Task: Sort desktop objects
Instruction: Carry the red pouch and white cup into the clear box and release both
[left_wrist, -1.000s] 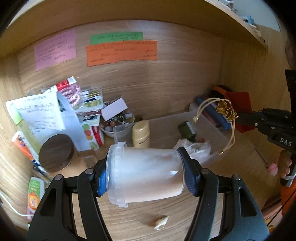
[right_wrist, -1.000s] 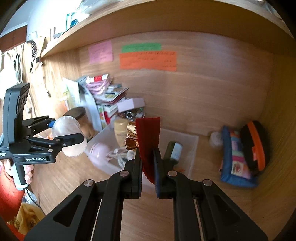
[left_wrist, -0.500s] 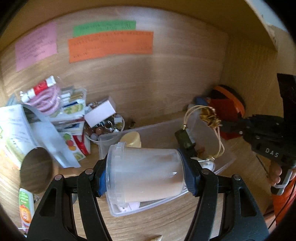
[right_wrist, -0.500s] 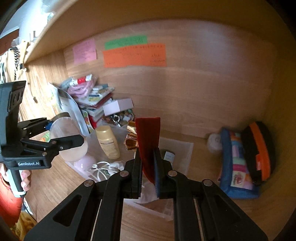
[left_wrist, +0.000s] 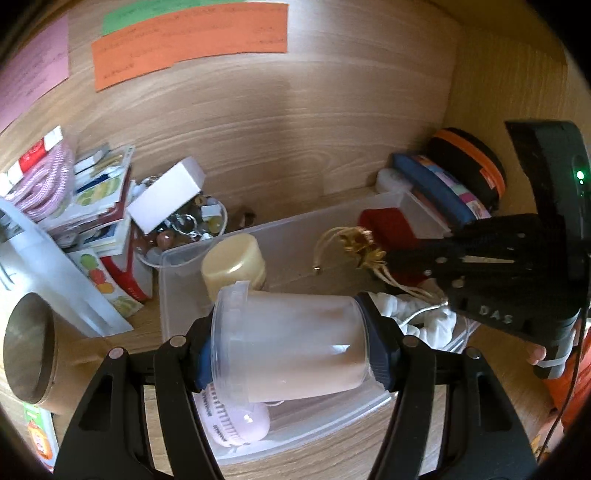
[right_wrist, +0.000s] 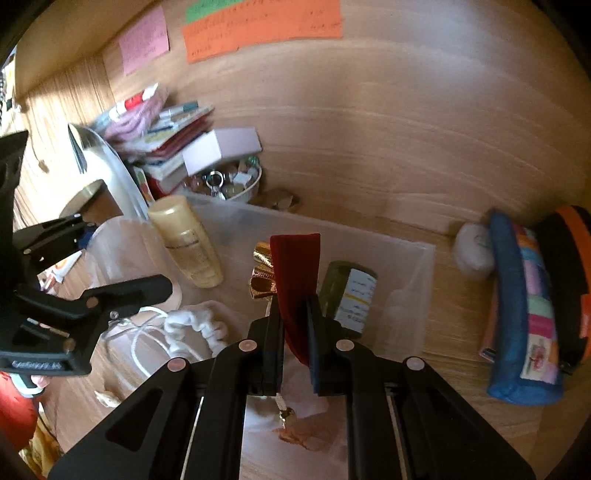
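My left gripper (left_wrist: 291, 354) is shut on a clear plastic jar (left_wrist: 288, 343) held sideways over the clear plastic bin (left_wrist: 184, 254). The jar also shows in the right wrist view (right_wrist: 125, 258). My right gripper (right_wrist: 295, 317) is shut on a red velvet pouch with a gold bow and cord (right_wrist: 295, 273), held over the bin's (right_wrist: 421, 258) middle; the pouch shows in the left wrist view (left_wrist: 384, 229). In the bin lie a cream bottle (right_wrist: 188, 247), a green jar (right_wrist: 349, 295), a white scrunchie (right_wrist: 195, 328), a white cable and a pink brush (left_wrist: 236, 421).
A bowl of trinkets (left_wrist: 184, 236) under a white box (left_wrist: 166, 195), stacked booklets and a brown-lidded tin (left_wrist: 27, 350) stand left of the bin. A blue pencil case (right_wrist: 524, 314) and an orange-black case (right_wrist: 569, 280) stand on the right. A small shell (right_wrist: 107, 398) lies on the desk.
Both grippers have moved forward and lower over the bin, each keeping its grip. The jar is now above the bin's near left part, the pouch above its middle.
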